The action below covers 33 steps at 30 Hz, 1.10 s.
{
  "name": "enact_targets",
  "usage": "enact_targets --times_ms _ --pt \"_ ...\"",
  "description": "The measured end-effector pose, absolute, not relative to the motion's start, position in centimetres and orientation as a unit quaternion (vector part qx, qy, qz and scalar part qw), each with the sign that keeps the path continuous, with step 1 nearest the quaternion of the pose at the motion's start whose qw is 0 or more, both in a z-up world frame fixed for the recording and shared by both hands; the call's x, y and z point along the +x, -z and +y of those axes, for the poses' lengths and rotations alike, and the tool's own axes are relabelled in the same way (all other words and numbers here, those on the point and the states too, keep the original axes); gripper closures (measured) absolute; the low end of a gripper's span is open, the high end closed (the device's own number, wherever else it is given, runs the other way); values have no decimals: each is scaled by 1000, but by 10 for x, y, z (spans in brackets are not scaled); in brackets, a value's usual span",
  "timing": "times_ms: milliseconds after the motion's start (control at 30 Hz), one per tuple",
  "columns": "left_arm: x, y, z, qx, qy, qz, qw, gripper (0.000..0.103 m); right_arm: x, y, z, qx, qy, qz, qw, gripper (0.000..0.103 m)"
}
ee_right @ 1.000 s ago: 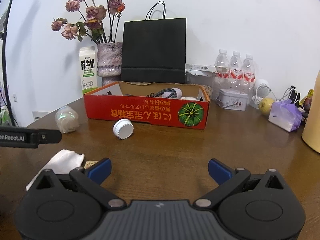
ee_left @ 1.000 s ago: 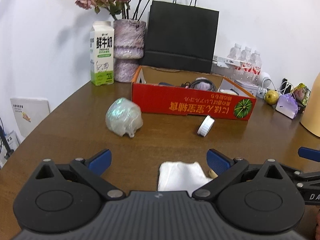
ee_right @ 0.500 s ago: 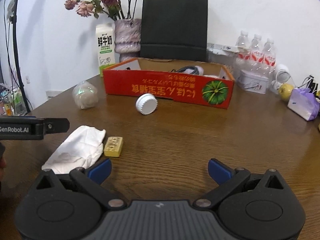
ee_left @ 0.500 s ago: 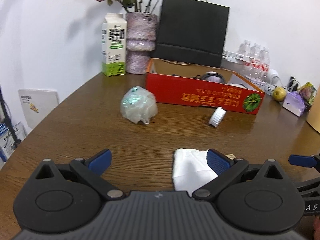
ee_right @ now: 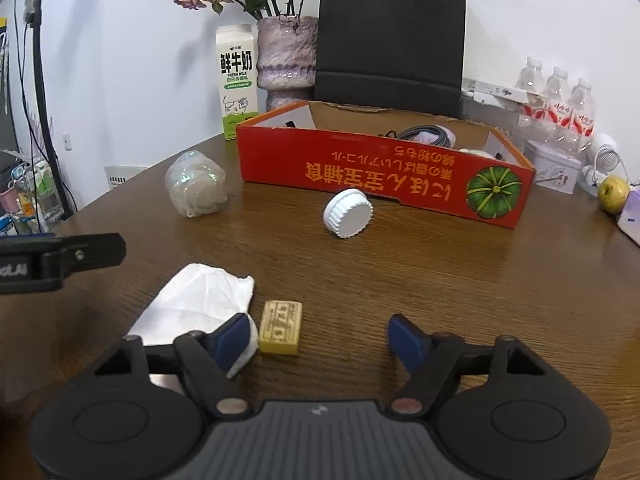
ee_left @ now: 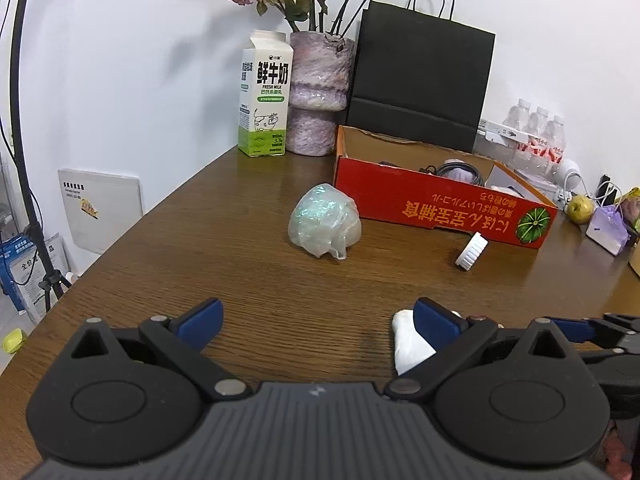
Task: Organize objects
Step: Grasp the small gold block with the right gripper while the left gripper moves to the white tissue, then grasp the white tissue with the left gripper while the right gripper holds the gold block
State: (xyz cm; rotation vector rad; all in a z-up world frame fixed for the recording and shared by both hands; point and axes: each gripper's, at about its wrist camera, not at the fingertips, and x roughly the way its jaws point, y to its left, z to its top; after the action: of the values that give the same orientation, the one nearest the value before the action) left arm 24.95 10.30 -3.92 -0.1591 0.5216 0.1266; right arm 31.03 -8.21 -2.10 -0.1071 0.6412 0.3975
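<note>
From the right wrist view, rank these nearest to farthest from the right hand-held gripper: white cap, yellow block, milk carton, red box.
The right hand-held gripper has its jaws closing, nothing pressed between them.
1. Yellow block: just ahead, nearer the left finger.
2. White cap: mid-table, on its edge before the box.
3. Red box: behind the cap.
4. Milk carton: far left, by the wall.

Tissue [ee_right: 200, 304] lies left of block [ee_right: 281, 327], cap [ee_right: 348, 213] before box [ee_right: 384, 168].
</note>
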Motion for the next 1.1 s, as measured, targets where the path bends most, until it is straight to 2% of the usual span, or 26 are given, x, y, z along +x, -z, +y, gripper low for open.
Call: enact_targets --times_ms 167,233,333,1100 --pt "249 39 101 -76 -57 257 962 0 313 21 -79 -38 -209 312 926 57" --pt "249 40 101 -76 -57 258 962 0 313 20 -80 -30 -216 310 926 74" --pt "249 40 102 -79 -54 258 961 0 312 19 -85 -15 -214 305 928 81" --pt "251 43 102 -86 -53 264 959 0 281 10 -109 -5 -193 251 949 83"
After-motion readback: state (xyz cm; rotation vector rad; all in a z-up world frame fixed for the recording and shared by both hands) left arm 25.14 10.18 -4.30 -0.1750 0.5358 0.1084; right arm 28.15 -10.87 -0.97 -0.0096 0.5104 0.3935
